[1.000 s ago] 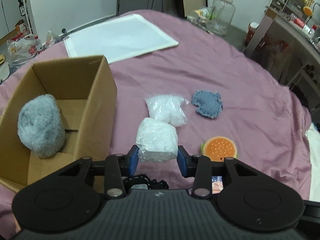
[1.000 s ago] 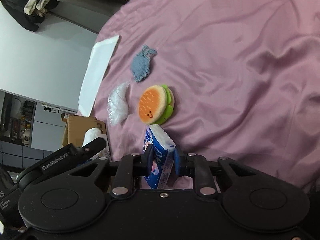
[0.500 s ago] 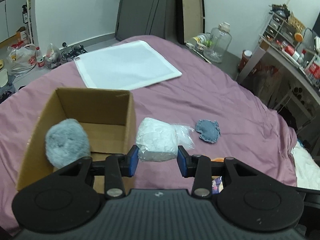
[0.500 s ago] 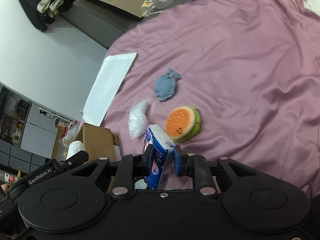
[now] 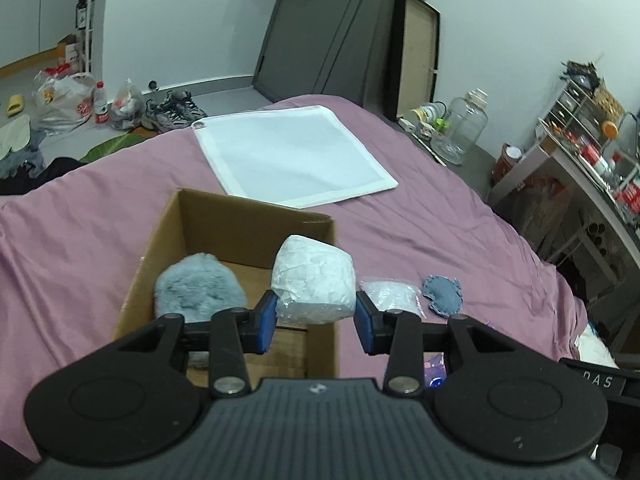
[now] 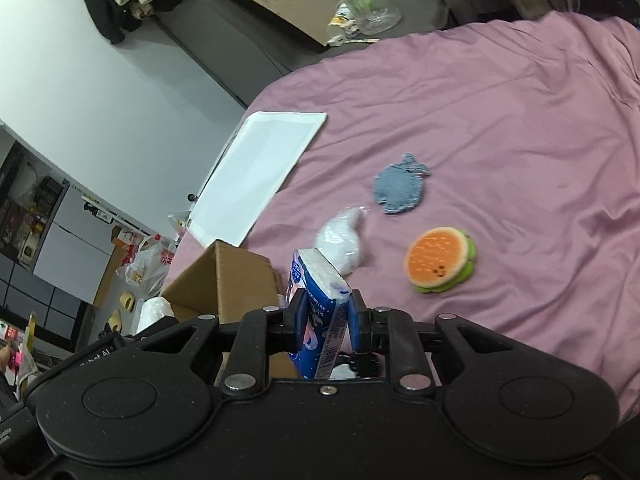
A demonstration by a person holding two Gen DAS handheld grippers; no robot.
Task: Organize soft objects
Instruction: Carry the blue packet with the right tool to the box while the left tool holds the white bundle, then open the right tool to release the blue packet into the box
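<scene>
The bedsheet (image 5: pixel 420 216) was smooth mauve cloth with a faint sheen, creased in soft folds. The box (image 5: pixel 224 216) was plain matt brown cardboard. Inside it sat a grey ball (image 5: pixel 198 290) of long, fluffy pile. The white bundle (image 5: pixel 314 282) was wrapped in crinkled, slightly glossy plastic film, as was the small bag (image 6: pixel 340 242). The tissue pack (image 6: pixel 318 312) had glossy printed wrap. The blue fish (image 6: pixel 398 190) looked like rough knitted yarn; the burger toy (image 6: pixel 438 260) matt and spongy. Both grippers were matt black plastic, with blue pads (image 5: pixel 267 322).
</scene>
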